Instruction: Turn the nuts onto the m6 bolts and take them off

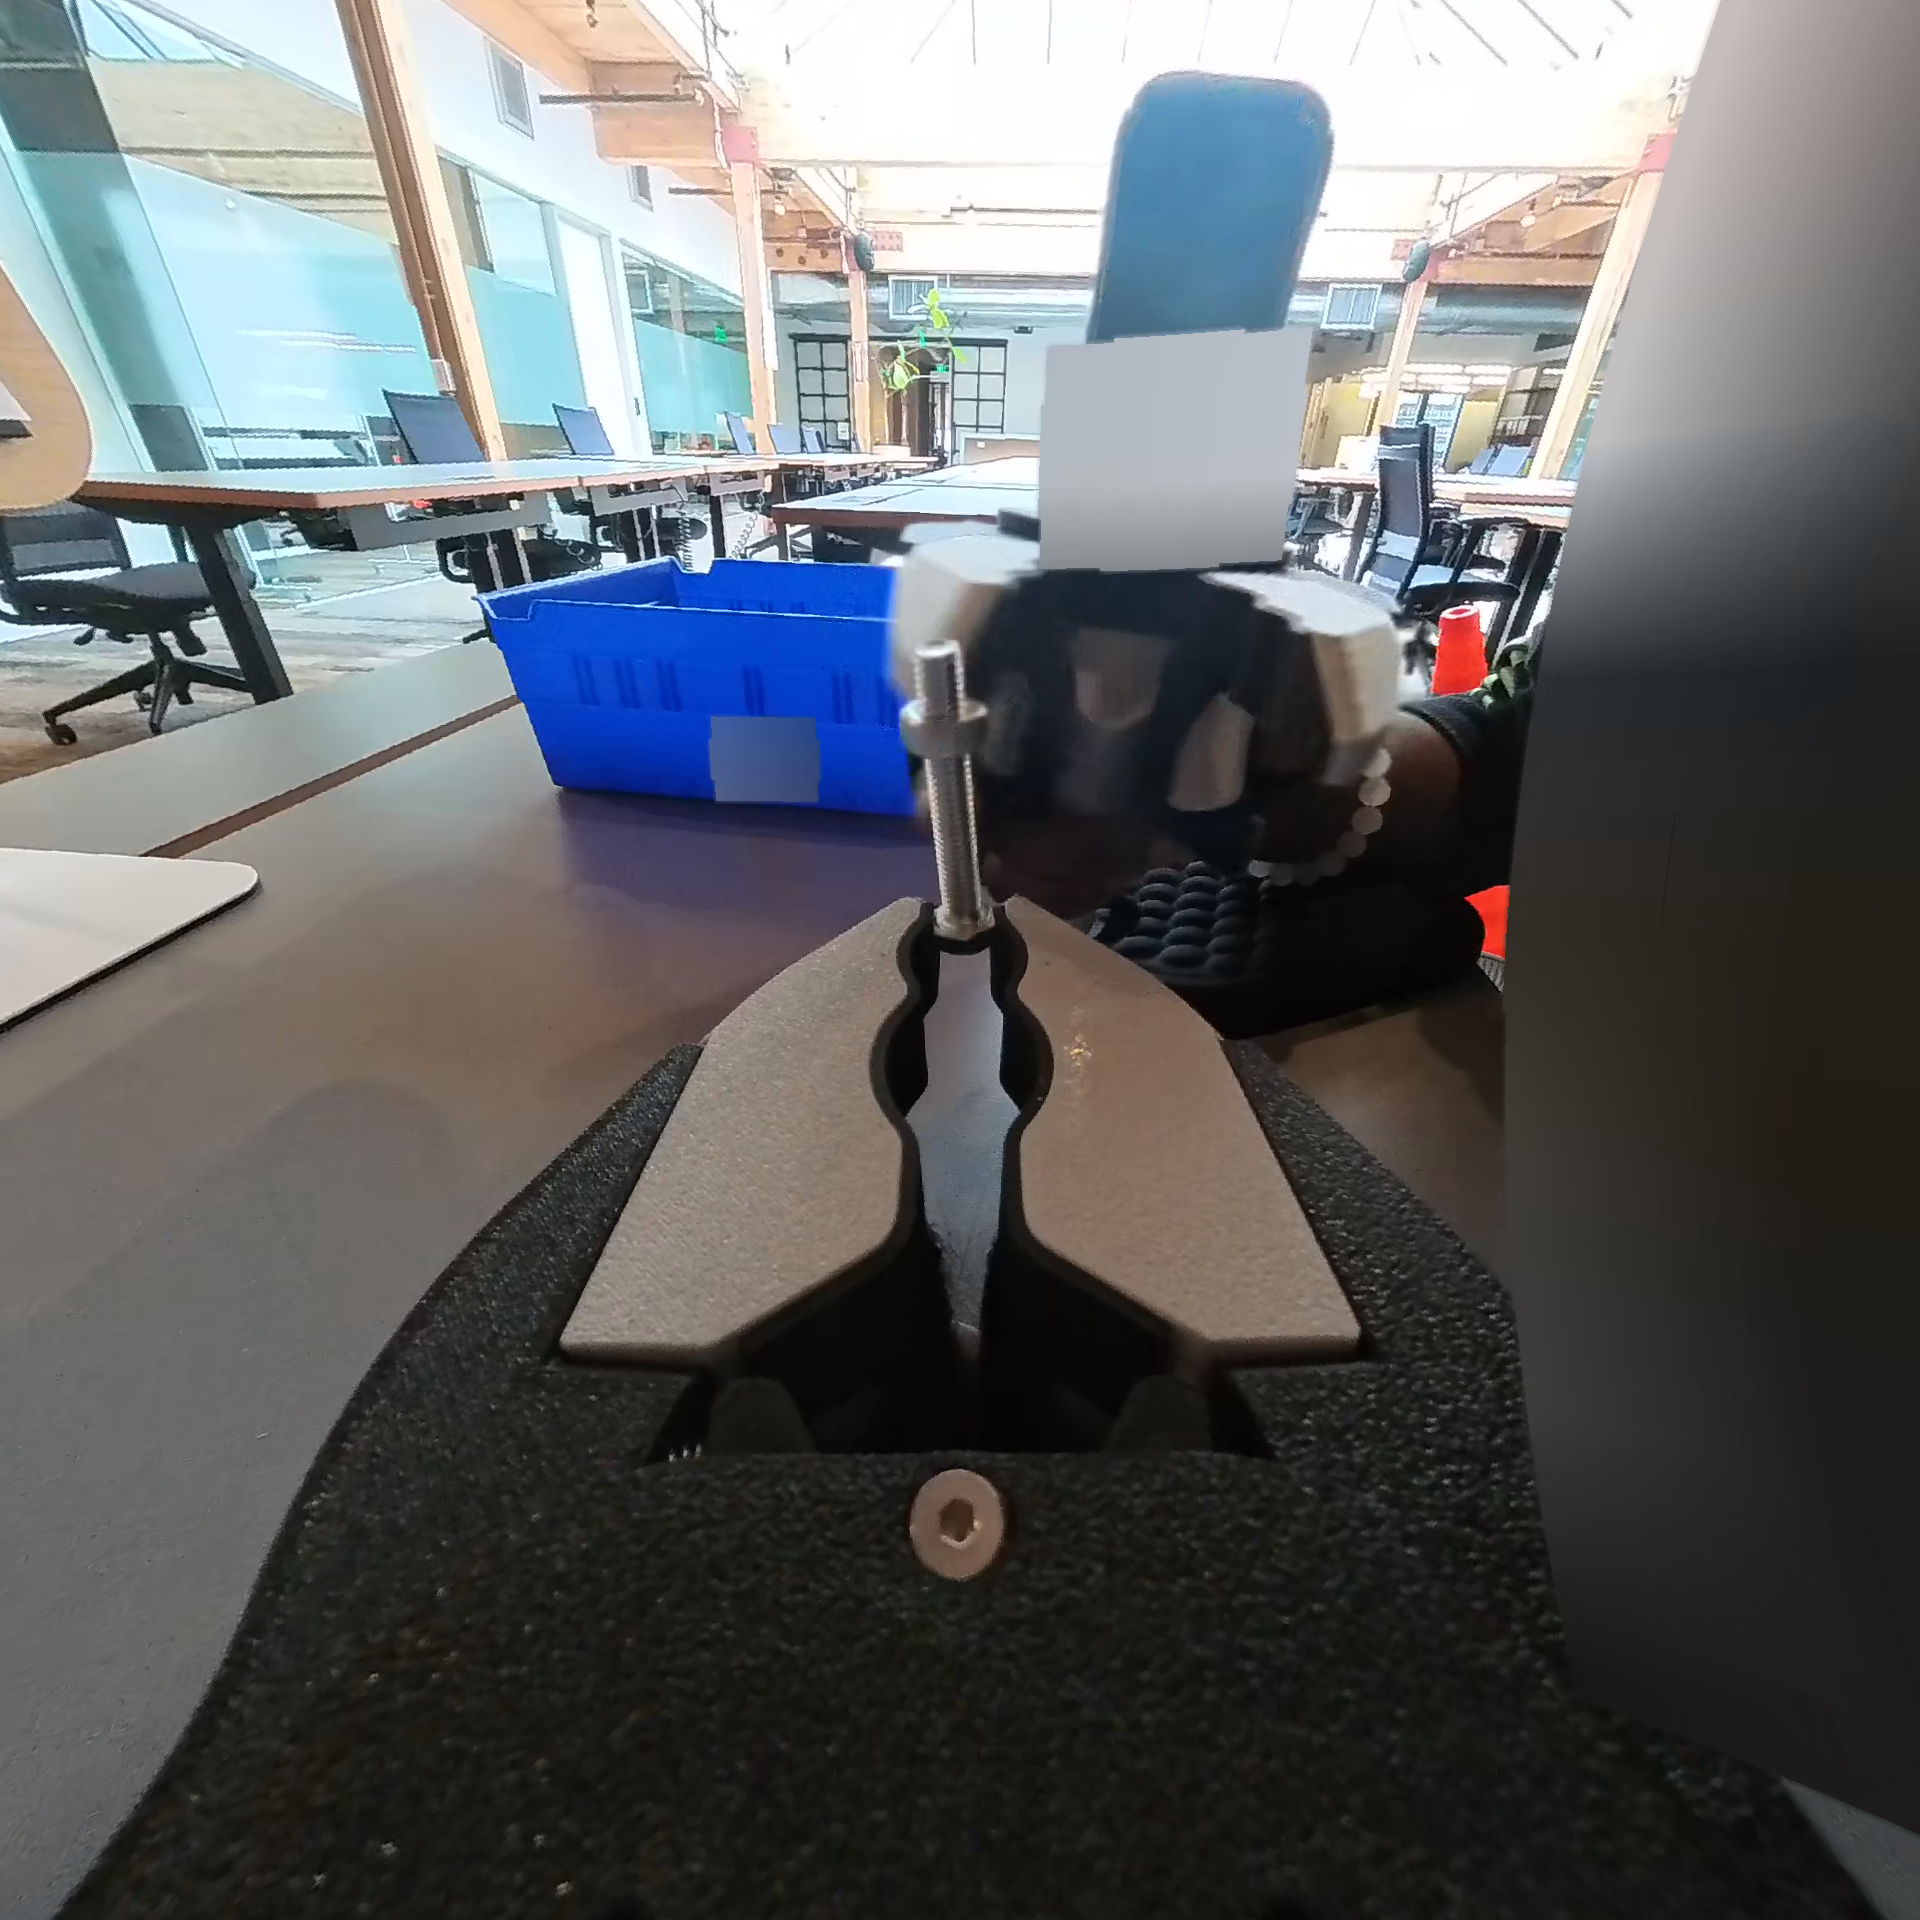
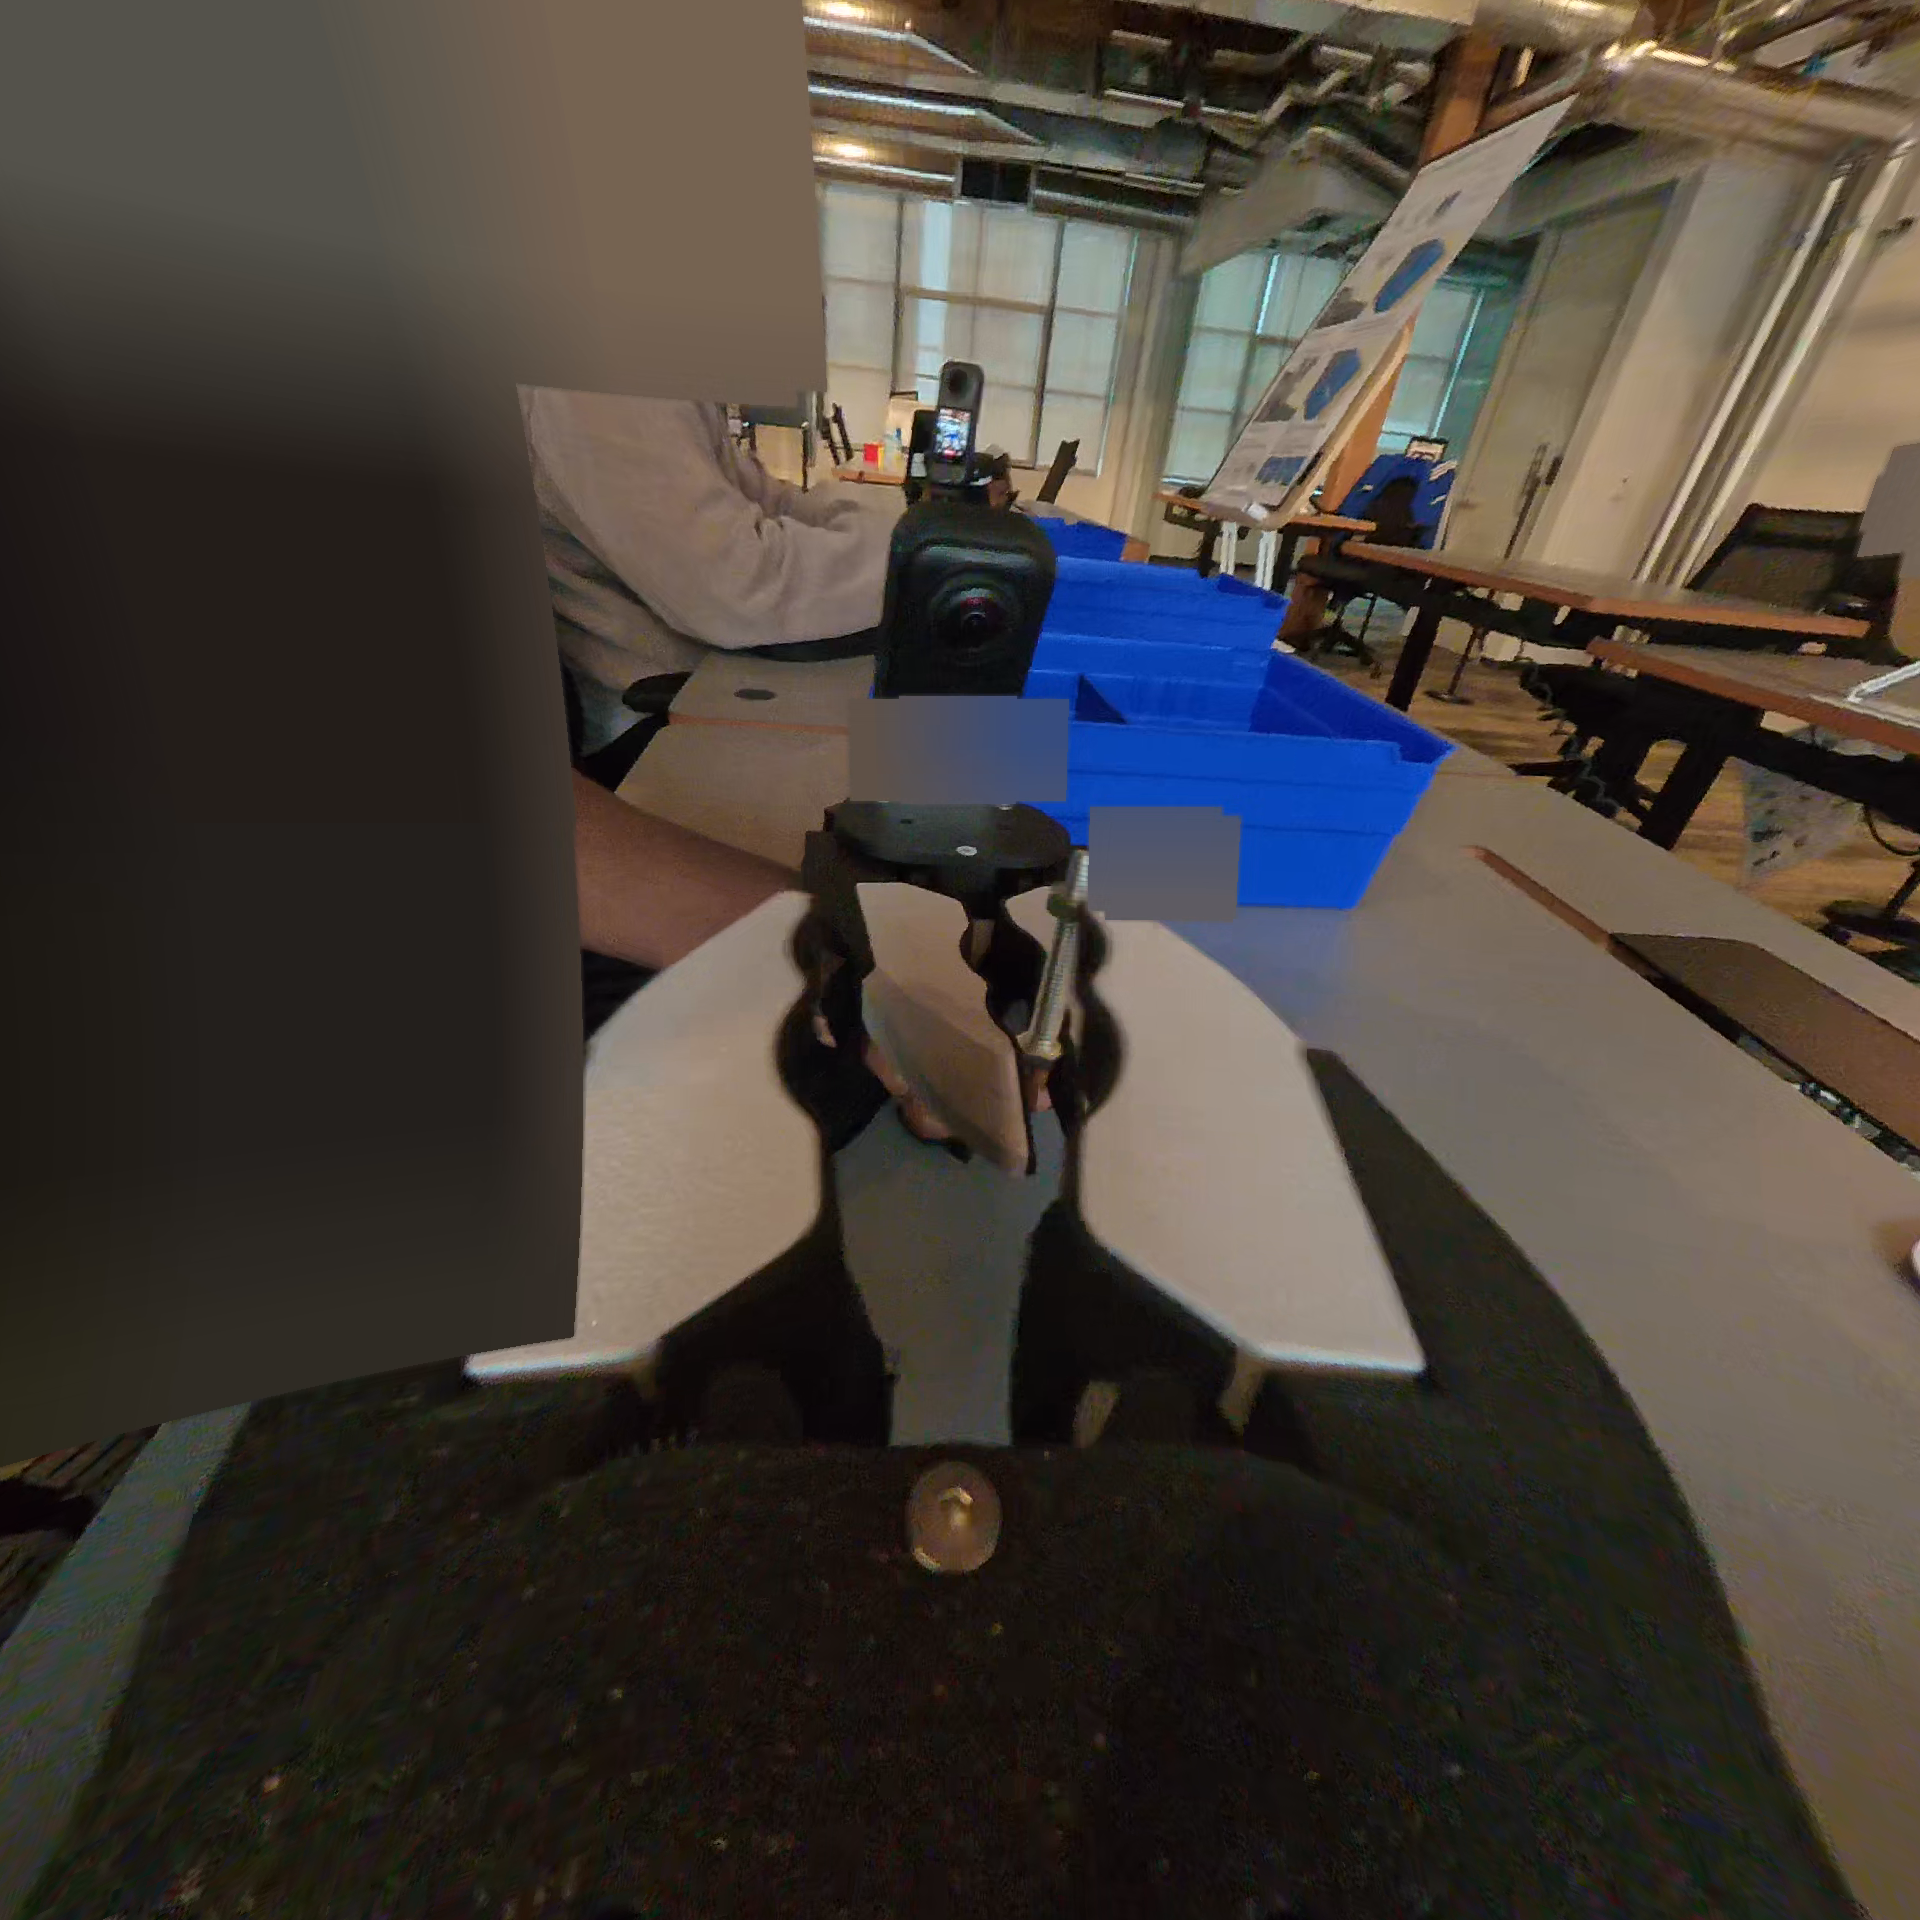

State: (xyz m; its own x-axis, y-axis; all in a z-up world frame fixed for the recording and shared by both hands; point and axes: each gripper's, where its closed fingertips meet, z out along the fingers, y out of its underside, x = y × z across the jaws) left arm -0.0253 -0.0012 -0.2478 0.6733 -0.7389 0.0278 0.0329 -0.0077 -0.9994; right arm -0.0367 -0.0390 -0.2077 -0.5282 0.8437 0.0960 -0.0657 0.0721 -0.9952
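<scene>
My left gripper [image 1: 961,935] is shut on the head of a silver bolt [image 1: 954,810] and holds it upright above the dark table [image 1: 416,1039]. A silver nut [image 1: 943,715] sits on the thread near the bolt's top end. My right gripper [image 1: 1143,717] shows blurred just behind and right of the bolt. In the right wrist view my right gripper [image 2: 956,935] is open wide. The bolt [image 2: 1054,977] with its nut [image 2: 1064,905] stands between the fingers, close to the right one. The left gripper [image 2: 1034,1060] clamps the bolt's lower end.
A blue bin [image 1: 675,686] stands on the table behind the bolt and also shows in the right wrist view [image 2: 1247,769]. A white pad [image 1: 94,914] lies at the left. An orange cone [image 1: 1460,649] stands at the right. A person in a grey top [image 2: 665,551] sits beyond. One gripper's finger ends stand about 5 cm off the other's.
</scene>
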